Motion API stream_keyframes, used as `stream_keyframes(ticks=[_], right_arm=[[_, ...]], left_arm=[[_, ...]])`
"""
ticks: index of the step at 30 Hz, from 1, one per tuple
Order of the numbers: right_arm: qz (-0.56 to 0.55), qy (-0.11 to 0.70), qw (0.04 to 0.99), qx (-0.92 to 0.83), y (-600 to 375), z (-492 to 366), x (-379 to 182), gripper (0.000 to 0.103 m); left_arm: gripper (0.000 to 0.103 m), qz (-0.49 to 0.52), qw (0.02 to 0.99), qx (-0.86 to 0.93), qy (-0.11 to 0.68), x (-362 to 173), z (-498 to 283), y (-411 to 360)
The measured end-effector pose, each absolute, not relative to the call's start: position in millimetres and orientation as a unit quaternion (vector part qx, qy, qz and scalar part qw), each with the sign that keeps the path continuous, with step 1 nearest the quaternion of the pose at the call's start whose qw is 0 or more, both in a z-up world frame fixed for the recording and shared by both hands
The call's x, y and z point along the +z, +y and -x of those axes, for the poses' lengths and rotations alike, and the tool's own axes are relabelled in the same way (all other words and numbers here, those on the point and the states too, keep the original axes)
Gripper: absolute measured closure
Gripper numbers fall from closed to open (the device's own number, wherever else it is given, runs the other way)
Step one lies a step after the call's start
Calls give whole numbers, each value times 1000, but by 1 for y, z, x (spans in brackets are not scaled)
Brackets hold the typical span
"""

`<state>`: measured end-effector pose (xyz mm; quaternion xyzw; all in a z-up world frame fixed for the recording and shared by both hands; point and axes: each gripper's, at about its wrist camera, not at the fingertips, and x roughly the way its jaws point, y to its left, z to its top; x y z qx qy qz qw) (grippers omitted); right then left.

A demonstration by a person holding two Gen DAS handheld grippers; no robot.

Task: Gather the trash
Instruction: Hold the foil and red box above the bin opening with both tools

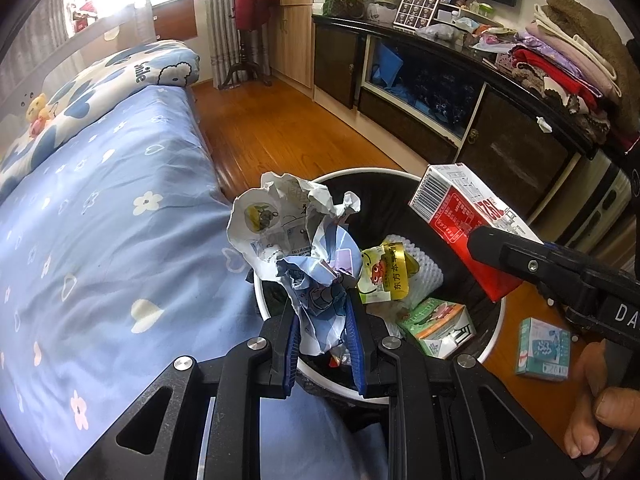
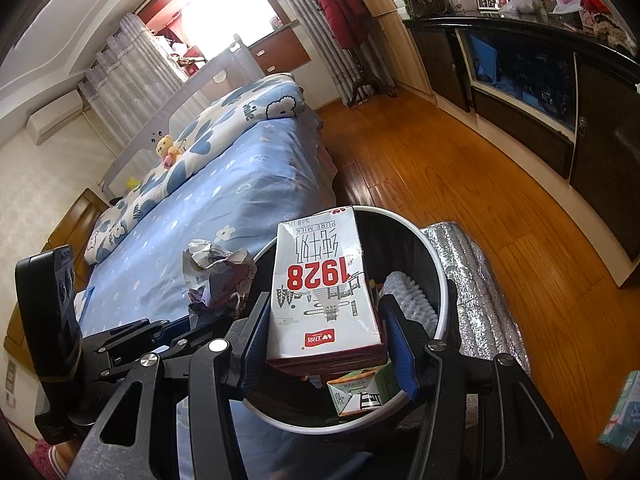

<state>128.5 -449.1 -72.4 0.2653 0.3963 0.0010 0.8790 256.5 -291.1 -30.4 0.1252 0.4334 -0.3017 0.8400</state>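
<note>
**A:** Drop stage, I'd say. The left gripper is clamped on the crumpled paper and the right gripper is clamped on the milk carton, both held over the trash bin.

**B:** So next it's just letting go. The bin already holds a snack wrapper and a green carton below the left claw. A teal box is on the floor just right of the bin.

A bed with a blue flowered sheet fills the left. A folded quilt and a yellow plush toy lie at its far end. A red coat hangs far off; dark cabinets line the right wall.
</note>
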Motion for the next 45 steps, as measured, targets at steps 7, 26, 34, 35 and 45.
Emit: stream_keyframes(ticks=[7, 26, 34, 35, 45], right_arm=[[-263, 400, 878, 2, -448, -130, -74, 49], [-261, 407, 875, 0, -449, -135, -76, 49], [-261, 407, 875, 0, -450, -135, -79, 49], [-261, 408, 875, 0, -450, -135, -79, 49], [-262, 410, 874, -1, -453, -136, -81, 49]], left_arm=[[83, -126, 839, -301, 436, -32, -260, -292], [83, -127, 836, -305, 438, -35, -264, -295], [83, -127, 836, -305, 438, -35, -264, -295], [83, -127, 836, -305, 438, -35, -264, -295], [83, -130, 835, -306, 439, -36, -266, -296]])
